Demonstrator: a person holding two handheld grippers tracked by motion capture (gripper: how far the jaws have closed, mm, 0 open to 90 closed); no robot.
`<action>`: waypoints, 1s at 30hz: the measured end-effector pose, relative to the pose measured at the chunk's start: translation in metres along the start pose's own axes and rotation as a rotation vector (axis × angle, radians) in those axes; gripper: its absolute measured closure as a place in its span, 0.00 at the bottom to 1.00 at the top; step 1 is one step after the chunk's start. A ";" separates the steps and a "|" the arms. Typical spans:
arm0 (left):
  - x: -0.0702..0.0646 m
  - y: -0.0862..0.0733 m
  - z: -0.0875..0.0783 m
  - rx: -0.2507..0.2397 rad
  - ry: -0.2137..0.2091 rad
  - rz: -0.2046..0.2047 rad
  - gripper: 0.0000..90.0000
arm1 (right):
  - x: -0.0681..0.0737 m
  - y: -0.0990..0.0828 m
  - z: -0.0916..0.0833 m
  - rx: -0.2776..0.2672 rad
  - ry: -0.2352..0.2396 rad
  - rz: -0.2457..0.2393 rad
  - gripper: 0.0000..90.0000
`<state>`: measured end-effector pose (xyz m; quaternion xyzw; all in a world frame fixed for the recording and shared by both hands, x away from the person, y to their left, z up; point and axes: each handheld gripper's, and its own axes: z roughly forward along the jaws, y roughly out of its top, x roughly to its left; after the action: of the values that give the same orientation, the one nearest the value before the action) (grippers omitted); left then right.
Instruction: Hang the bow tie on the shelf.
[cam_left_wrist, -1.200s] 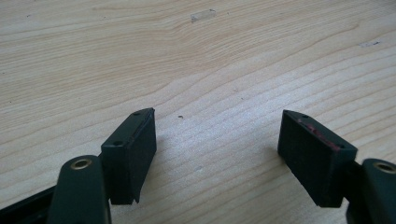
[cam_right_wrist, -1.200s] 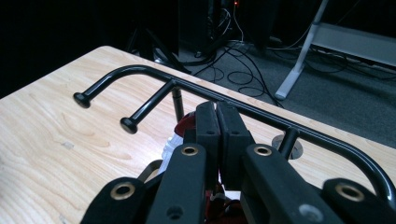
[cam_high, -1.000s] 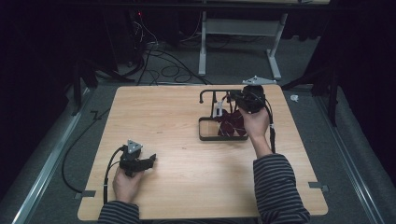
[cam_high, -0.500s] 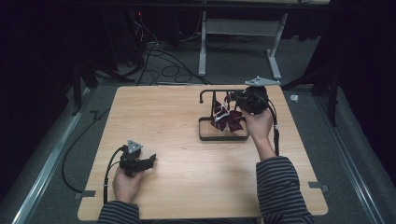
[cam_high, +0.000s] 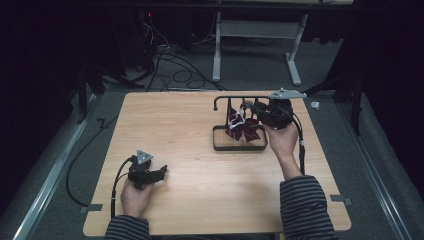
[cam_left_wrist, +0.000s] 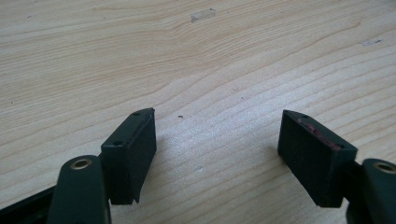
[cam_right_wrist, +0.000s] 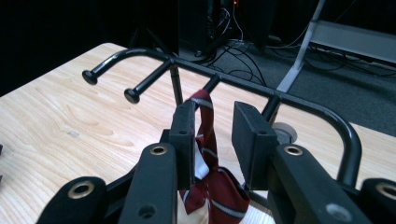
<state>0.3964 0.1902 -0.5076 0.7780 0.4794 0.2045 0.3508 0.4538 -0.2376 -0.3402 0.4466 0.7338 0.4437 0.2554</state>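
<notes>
At the lower left of the high view, the left gripper (cam_high: 161, 173) is rested on the table (cam_high: 190, 200), jaws spread wide, nothing between them. Right of centre, a dark red striped tie (cam_right_wrist: 205, 140) is draped from the black rack (cam_high: 235, 98) over its tray. The right gripper (cam_right_wrist: 212, 133) is set around it, jaws parted, not yet pinching. Soft, light, slippery cloth is judged; the hanging fold is best taken.

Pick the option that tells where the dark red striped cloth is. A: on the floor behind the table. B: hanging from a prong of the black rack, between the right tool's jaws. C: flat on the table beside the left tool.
B: the cloth hangs from a prong of the black rack, between the jaws of the right tool.
</notes>
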 end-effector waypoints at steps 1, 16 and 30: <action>0.000 0.000 0.000 0.000 0.000 0.000 0.32 | -0.001 -0.001 -0.002 0.001 -0.002 0.001 0.80; 0.000 0.000 0.000 0.000 0.001 0.000 0.32 | -0.009 -0.020 -0.021 -0.015 0.005 0.034 0.78; 0.000 0.000 0.000 0.000 0.001 0.000 0.32 | -0.014 -0.032 -0.033 -0.017 0.025 0.054 0.75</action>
<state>0.3964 0.1901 -0.5077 0.7780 0.4794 0.2047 0.3506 0.4213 -0.2702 -0.3534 0.4584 0.7209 0.4620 0.2381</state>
